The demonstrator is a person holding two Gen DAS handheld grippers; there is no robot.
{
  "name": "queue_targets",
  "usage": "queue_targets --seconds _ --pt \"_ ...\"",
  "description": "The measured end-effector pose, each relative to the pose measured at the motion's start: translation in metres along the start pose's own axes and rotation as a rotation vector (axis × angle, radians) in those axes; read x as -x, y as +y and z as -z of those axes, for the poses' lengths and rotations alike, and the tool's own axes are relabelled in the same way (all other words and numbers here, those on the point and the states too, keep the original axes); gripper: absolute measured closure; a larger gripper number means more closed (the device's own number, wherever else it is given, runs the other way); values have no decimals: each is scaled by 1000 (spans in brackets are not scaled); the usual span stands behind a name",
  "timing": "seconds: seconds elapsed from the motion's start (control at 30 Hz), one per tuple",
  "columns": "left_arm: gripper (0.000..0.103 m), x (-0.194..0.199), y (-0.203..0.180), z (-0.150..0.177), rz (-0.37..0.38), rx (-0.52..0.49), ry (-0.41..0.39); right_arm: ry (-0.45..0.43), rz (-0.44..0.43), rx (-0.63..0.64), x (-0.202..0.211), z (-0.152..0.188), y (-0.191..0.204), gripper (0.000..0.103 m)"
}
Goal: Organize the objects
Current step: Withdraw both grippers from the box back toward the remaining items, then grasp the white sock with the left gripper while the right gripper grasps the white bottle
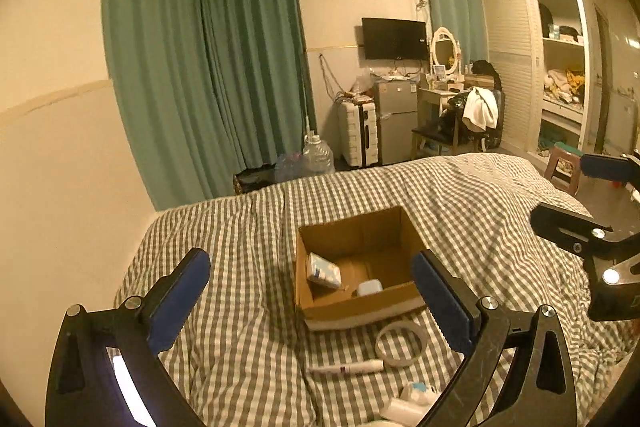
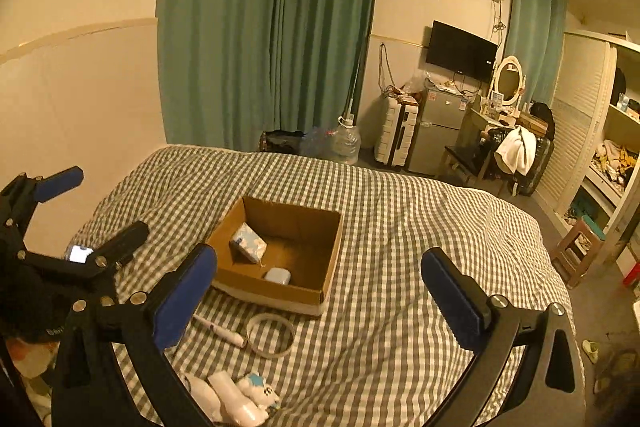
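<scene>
Resting on the checked bedspread [image 2: 400,227], the open cardboard box [image 2: 280,291] sits toward the middle of the bed, well in from every edge. Inside it a tissue pack [image 2: 249,242] leans against the left wall and a small white case [image 2: 277,275] lies at the near wall; the print on the pack is too small to read. Just in front of the box lie a clear tape ring [image 2: 270,334] and a white pen-like tube [image 2: 220,330], close together. Nearer the bed's near edge, white bottles [image 2: 236,401] are partly cut off by the right gripper's frame, their labels illegible.

Both tools hover above the bed, holding nothing: the left gripper [image 1: 310,301] has its blue pads spread wide, and the right gripper [image 2: 320,295] is equally wide apart. A small lit screen [image 2: 79,253] on the left tool shows glare only. Bare bedspread stretches right of the box toward the far corner.
</scene>
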State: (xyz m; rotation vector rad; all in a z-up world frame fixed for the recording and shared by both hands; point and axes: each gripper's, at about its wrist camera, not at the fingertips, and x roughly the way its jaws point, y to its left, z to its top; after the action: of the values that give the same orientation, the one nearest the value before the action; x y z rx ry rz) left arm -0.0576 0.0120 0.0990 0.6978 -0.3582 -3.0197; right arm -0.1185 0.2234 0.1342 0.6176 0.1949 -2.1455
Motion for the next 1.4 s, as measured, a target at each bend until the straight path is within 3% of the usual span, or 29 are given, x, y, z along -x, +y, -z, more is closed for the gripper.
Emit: queue_targets --seconds 0.47,1.13,1.4 --pt "0 -5 -4 65 2 24 100 69 -4 31 -9 51 20 0" --pt "0 -74 -25 196 52 7 424 392 -98 23 -109 180 42 1" --pt "0 -77 -36 213 107 6 453 457 -102 25 -122 204 42 1"
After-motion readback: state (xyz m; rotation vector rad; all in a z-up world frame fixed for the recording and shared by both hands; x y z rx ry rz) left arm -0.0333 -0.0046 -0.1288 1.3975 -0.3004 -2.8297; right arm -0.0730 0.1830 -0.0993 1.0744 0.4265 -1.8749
